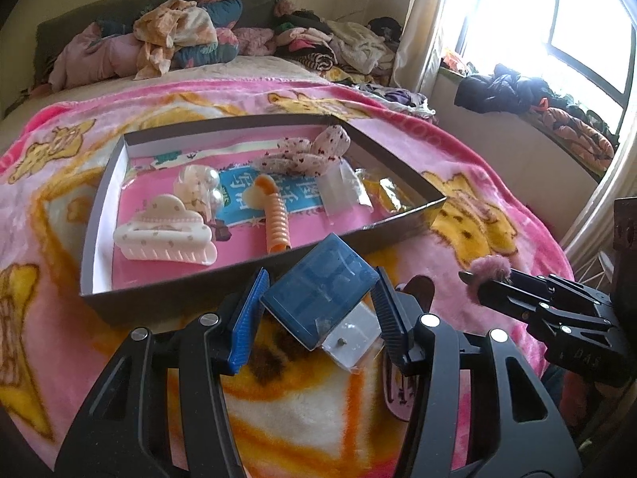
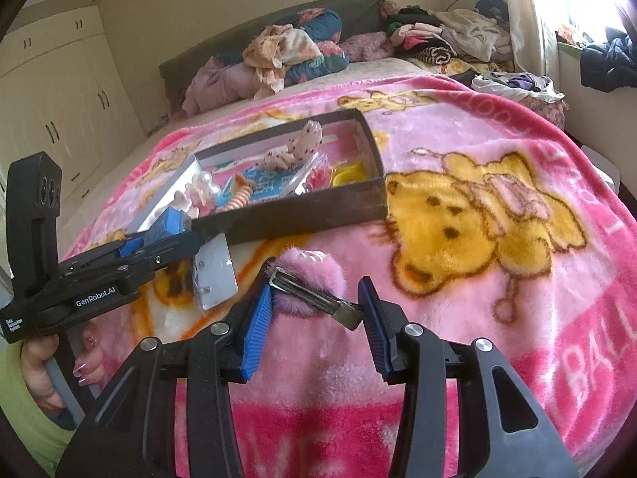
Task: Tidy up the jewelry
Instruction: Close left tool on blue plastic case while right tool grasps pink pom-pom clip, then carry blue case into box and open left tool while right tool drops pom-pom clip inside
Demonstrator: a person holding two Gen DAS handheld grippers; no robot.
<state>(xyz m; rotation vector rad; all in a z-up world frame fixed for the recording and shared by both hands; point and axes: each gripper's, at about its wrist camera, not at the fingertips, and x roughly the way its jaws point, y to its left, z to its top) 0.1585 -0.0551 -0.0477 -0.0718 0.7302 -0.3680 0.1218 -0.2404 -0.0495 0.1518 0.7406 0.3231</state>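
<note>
My left gripper is shut on a small blue box with a clear earring packet hanging under it, just in front of the shallow dark tray. The tray holds a white claw clip, a pearl clip, an orange coil clip and a spotted bow. My right gripper is shut on a fluffy pink hair clip with a metal bar, above the blanket right of the tray. The left gripper shows at the left of the right wrist view.
Everything lies on a pink bear-print blanket on a bed. Piled clothes and pillows lie at the headboard. A window sill with clothes is at the right. White wardrobes stand at the left.
</note>
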